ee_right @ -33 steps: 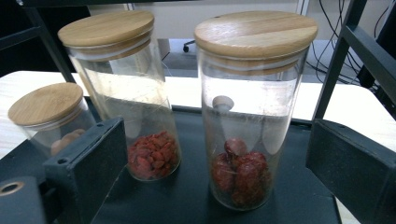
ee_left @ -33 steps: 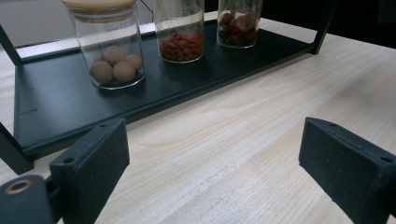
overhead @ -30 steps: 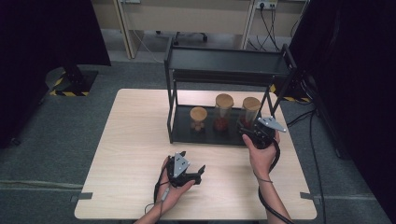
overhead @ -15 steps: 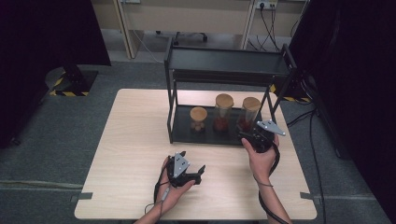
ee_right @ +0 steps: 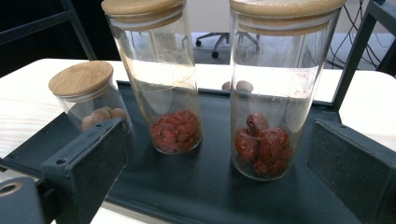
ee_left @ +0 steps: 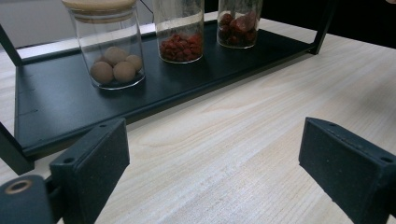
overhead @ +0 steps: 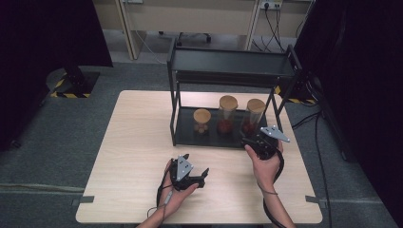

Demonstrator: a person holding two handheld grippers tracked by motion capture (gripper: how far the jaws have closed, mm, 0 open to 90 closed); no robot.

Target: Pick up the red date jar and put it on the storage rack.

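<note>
— Heading where with the right claw [overhead: 249,141]?

— Closing in on the fruit jar [ee_right: 262,140], judging by the aim. Gaping wide, gripping nothing, hovering at the front edge of the rack [overhead: 231,140].

— Standing where, that jar?

— Sitting upright on the rack's bottom shelf, at 12 o'clock from the claw in the high view, near the rack's right post. Crowding the berry jar [ee_right: 173,100] at its 9 o'clock: near, yet not touching.

— Looking like what?

— Tall, clear glass, wearing a pale wooden lid. Holding a small heap of wrinkled dark-red fruit at the bottom, staying bare above.

— Doing it well how?

— Going in level and straight toward 12, centring the glass between the jaws. Taking it at mid-height, above the fruit and well under the lid, probably steadying a slick, top-light cylinder best. Threading the inner jaw through the gap at 9 o'clock without nudging the berry jar. Squeezing gently, then drawing back toward 6, minding the top shelf overhead.

— And the left claw [overhead: 204,174]?

— Resting on the table [overhead: 138,142] at 8 o'clock from the right one, spread open too, clutching nothing, facing the nut jar [ee_left: 112,51] from well back.
</note>
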